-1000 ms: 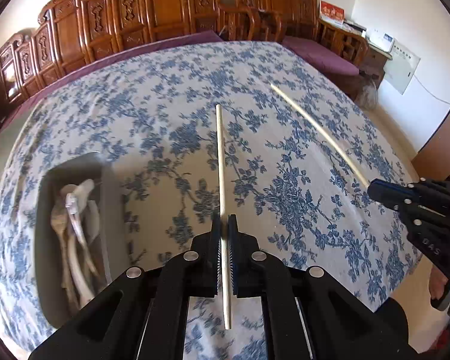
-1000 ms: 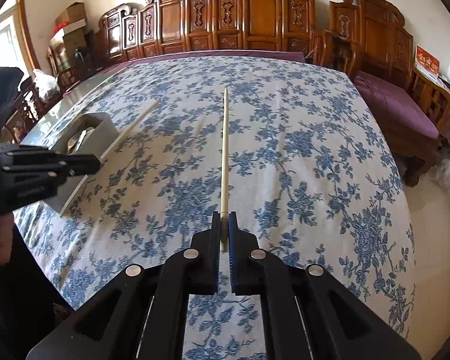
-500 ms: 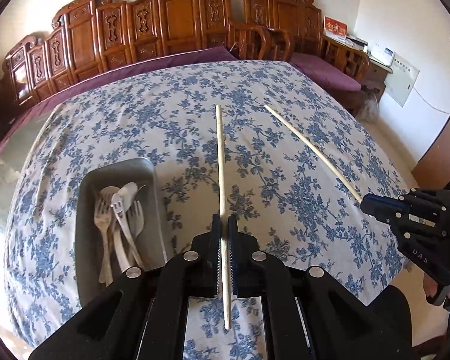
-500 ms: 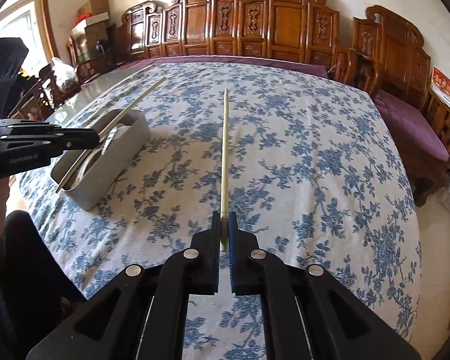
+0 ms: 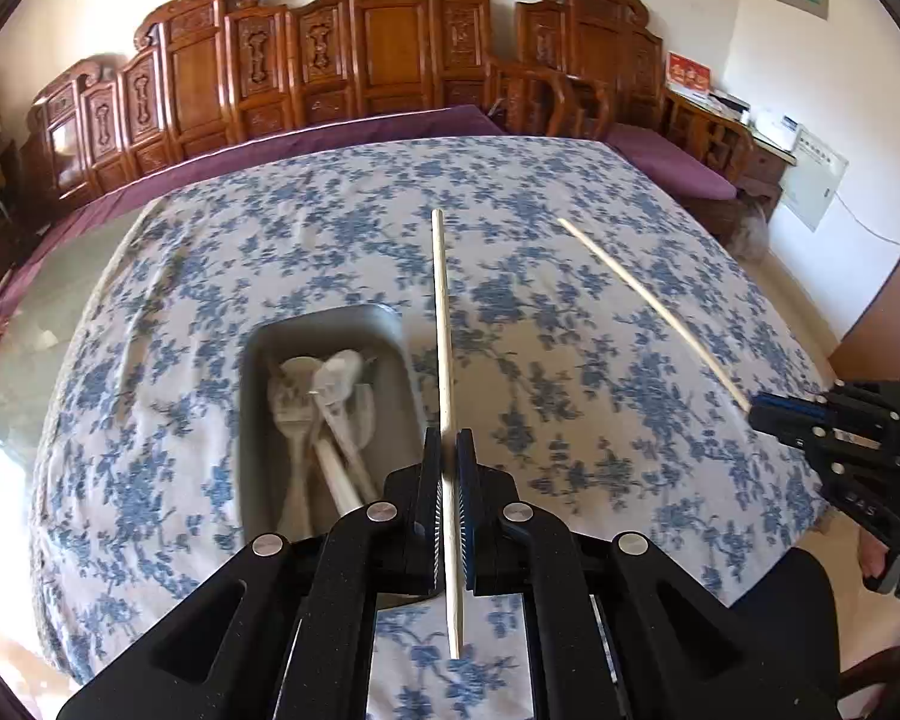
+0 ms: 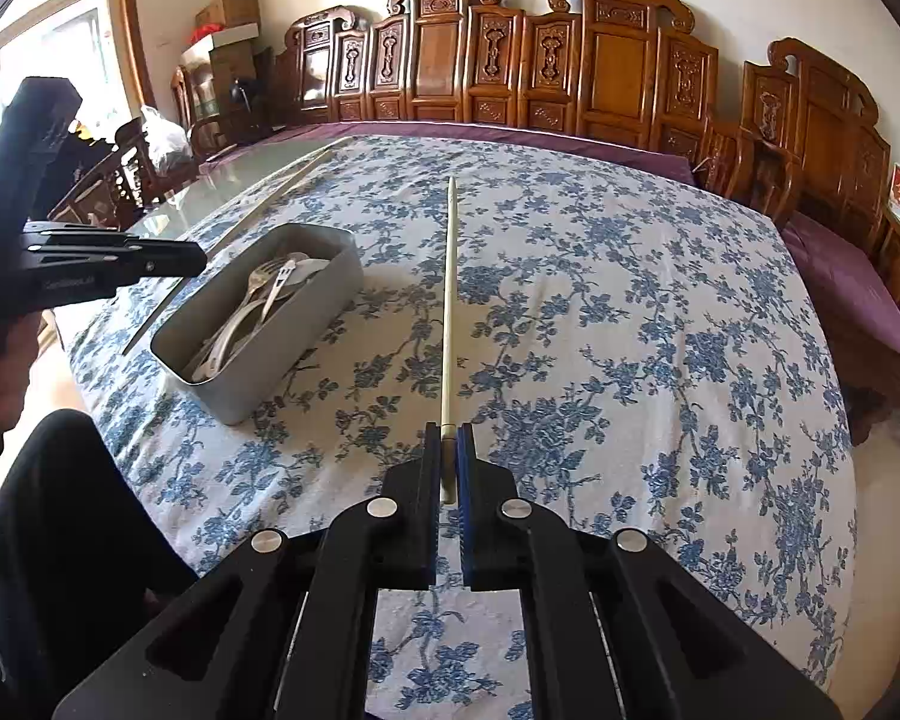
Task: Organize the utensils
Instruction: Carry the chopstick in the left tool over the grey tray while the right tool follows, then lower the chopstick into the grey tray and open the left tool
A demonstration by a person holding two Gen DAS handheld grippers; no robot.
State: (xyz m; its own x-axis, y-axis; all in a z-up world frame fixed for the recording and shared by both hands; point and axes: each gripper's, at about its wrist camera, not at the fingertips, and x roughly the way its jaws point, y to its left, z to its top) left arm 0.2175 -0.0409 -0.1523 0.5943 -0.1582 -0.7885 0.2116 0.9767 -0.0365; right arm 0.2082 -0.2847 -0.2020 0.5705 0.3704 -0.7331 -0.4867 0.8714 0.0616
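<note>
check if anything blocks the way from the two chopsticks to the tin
Nothing visible does. The left chopstick and the right chopstick are each clamped and held in the air. The tin is open-topped, with only cutlery lying low inside.

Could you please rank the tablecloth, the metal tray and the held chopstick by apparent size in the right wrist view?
1. Tablecloth, covering most of the view.
2. Metal tray.
3. Chopstick: it looks longer than the tray, but far thinner and nearer the camera, so this order is unsure.
</note>
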